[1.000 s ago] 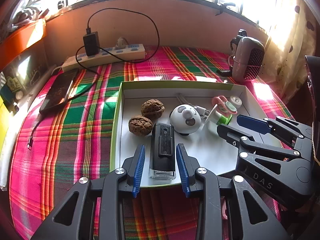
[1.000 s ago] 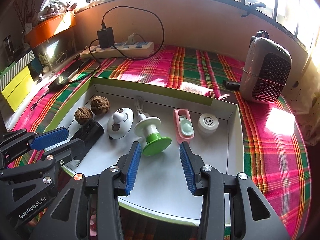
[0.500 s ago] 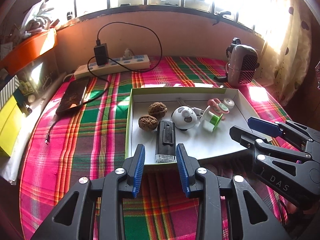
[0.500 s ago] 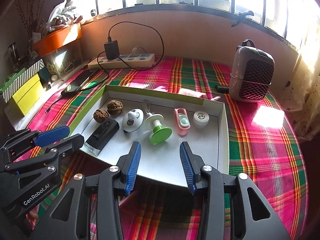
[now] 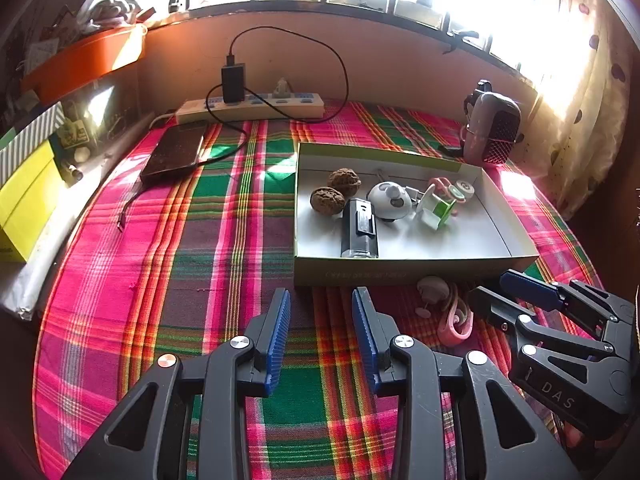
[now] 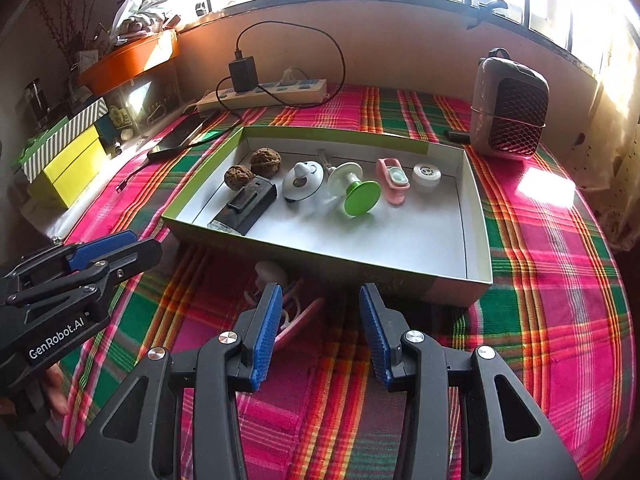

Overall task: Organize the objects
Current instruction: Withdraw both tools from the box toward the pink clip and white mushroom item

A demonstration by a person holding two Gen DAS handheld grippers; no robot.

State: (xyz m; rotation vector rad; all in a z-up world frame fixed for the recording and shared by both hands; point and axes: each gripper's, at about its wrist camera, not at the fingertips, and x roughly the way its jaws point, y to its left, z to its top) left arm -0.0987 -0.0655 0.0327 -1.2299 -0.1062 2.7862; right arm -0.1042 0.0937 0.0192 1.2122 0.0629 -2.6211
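A shallow white box with a green rim (image 5: pixel 400 274) (image 6: pixel 320 133) holds two walnuts (image 5: pixel 335 189) (image 6: pixel 252 167), a black device (image 5: pixel 359 228) (image 6: pixel 250 204), a white round gadget (image 5: pixel 389 197) (image 6: pixel 303 180), a green-and-white spool (image 5: pixel 436 208) (image 6: pixel 356 192), a pink case (image 6: pixel 393 178) and a white cap (image 6: pixel 426 174). In front of the box, pink and white earphone-like pieces (image 5: pixel 446 310) (image 6: pixel 288 312) lie on the cloth. My left gripper (image 5: pixel 321 292) (image 6: pixel 144 240) and right gripper (image 6: pixel 319 288) (image 5: pixel 492 285) hover open and hold nothing, short of the box's near wall.
A plaid cloth (image 5: pixel 200 240) covers the table. At the back lie a power strip with a black charger (image 5: pixel 248 102) and a dark phone (image 5: pixel 176 154). A small heater (image 6: pixel 510 114) stands at the back right. A yellow box (image 5: pixel 24 200) sits at the left edge.
Both grippers have drawn back from over the box toward the near side, jaws unchanged. The box now looks smaller, and the pink pieces in front of it have come into view.
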